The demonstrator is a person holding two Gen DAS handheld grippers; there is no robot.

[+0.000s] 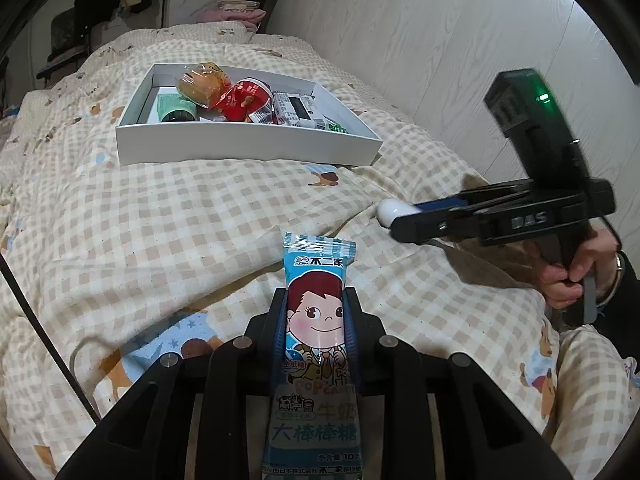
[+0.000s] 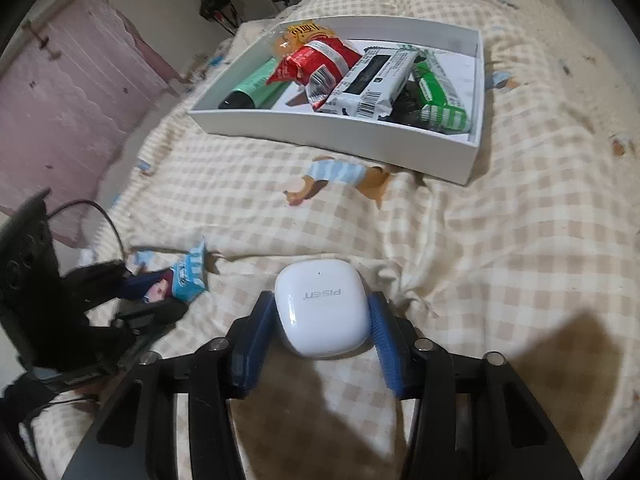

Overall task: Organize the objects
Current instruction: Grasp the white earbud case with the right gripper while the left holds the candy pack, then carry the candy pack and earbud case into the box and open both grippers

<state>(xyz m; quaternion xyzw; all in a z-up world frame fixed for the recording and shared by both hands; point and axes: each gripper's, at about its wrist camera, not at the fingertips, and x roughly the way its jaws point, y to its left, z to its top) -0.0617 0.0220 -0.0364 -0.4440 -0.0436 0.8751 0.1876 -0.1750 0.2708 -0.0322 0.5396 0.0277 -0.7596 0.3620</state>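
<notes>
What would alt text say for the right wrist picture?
The right gripper has its blue jaws around a white earbud case on a checked bedspread. Beyond lies a white box of snacks; at left, the left gripper holds a lollipop packet.

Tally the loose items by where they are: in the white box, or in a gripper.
In the white box: 5 visible (green tube, yellow packet, red packet, white-black packet, green-white packet)
In grippers: 2 (lollipop, white earbud case)
Total: 7
</notes>
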